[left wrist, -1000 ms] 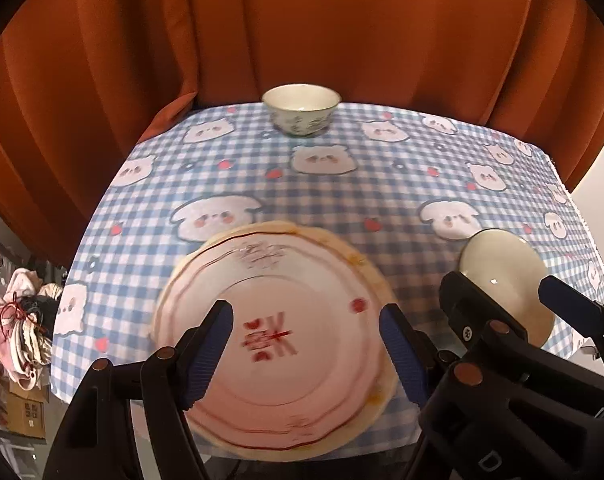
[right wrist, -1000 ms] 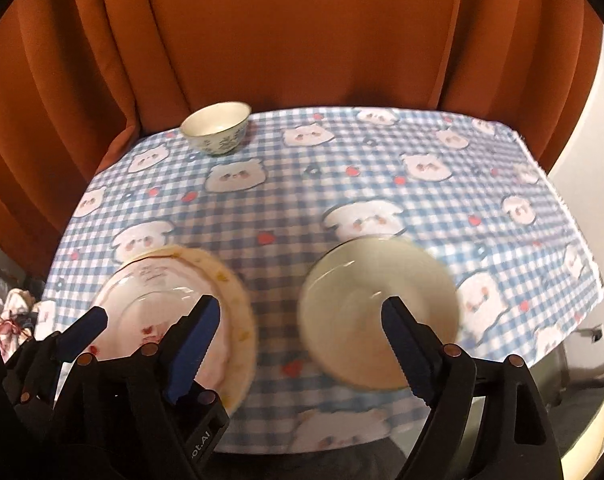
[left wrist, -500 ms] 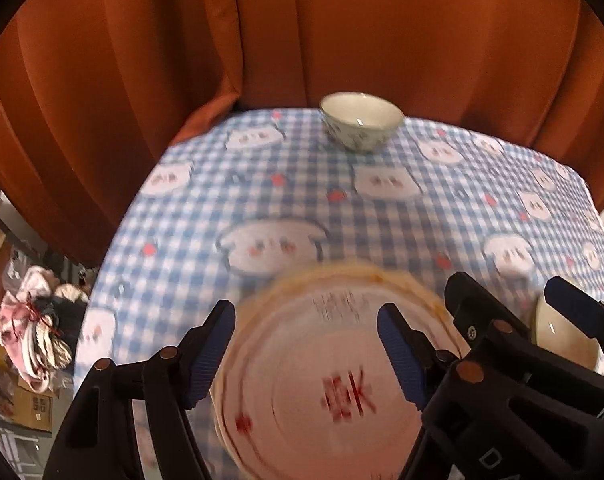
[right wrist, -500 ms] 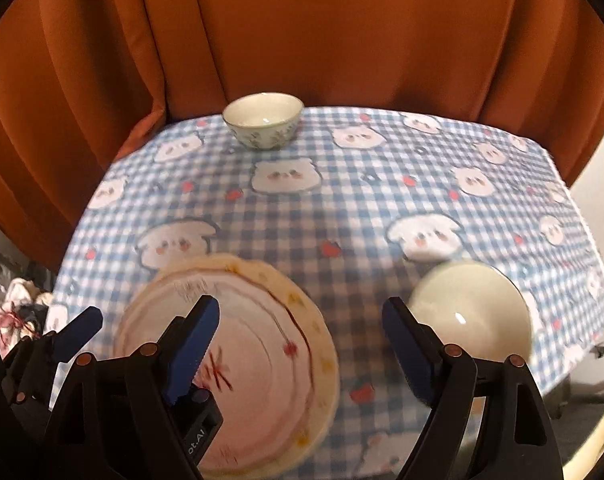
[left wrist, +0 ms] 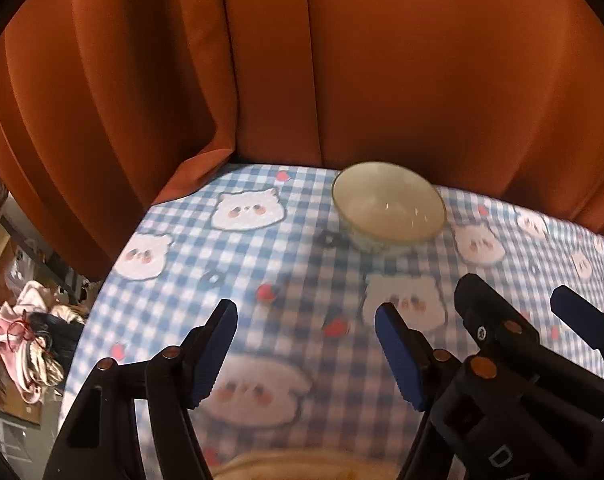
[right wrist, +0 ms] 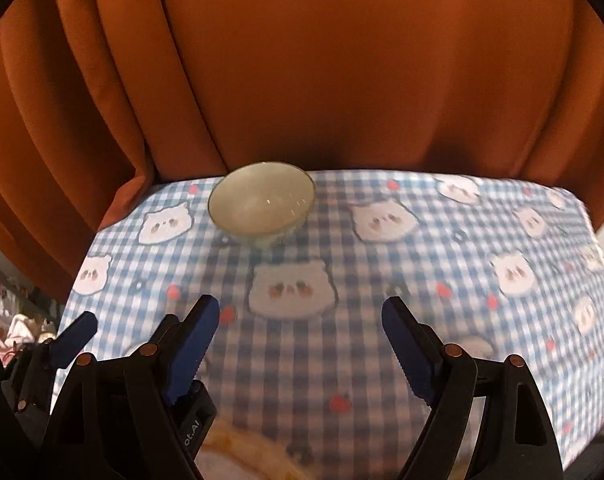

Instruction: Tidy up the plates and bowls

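Your left tongs and right tongs both stand apart with nothing between the pads, side by side above the near half of the table. The bowl sits upright at the far edge, close to the curtain, left of centre from the right camera and ahead of the left tongs. You look to be reaching for that bowl, probably to bring it toward the other dishes. The next move calls for carrying 1 pair forward and setting 1 pad inside the rim and 1 outside, since the bowl looks too wide to span; the left pair seems better lined up. Mind the curtain folds just behind it. Only a sliver of the plate shows at the bottom edge of each view, so you cannot judge its position well. Both pictures are blurred, and the bowl's pattern is hard to read.
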Demonstrator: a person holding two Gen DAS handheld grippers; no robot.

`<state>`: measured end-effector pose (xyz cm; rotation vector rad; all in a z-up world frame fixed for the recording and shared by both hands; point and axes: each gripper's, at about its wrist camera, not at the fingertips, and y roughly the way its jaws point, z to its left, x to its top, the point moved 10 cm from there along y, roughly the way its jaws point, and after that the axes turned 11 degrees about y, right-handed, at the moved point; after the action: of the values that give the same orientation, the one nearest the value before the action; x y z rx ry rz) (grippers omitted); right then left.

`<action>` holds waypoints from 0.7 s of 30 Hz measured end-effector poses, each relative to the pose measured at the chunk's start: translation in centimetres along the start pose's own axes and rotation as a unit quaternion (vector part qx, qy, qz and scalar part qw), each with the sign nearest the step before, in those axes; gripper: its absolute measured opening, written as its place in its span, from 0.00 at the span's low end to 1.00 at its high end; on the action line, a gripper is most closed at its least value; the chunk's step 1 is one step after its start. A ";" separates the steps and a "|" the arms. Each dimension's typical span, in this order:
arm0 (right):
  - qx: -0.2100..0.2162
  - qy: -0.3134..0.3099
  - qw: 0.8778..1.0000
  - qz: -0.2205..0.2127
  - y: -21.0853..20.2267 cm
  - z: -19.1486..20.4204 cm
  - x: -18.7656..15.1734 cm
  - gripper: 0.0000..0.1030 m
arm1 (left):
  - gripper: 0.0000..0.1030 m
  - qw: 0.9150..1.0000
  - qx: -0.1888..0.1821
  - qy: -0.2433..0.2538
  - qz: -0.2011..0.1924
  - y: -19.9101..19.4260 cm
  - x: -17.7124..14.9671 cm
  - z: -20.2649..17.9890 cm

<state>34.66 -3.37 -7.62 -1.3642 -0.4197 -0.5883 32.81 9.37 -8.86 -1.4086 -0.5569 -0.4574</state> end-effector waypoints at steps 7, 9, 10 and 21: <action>0.032 -0.007 0.999 -0.012 4.7 0.2 4.8 0.83 | 0.67 1.000 0.025 0.005 -0.006 4.0 4.4 -0.9; 0.040 -0.007 0.999 -0.009 6.1 0.4 5.8 0.82 | 0.60 0.999 0.034 0.008 -0.005 5.3 5.6 -0.6; 0.044 -0.007 0.999 -0.007 7.0 0.7 6.3 0.82 | 0.59 0.999 0.039 0.009 -0.003 6.0 6.0 -0.5; 0.054 -0.002 0.998 0.028 13.9 1.8 8.1 0.65 | 0.42 0.999 0.042 0.007 0.026 12.0 7.6 -0.1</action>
<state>49.65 -1.38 -13.37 -1.2692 -0.4090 -0.5090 46.09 10.83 -13.64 -1.3360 -0.5209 -0.3989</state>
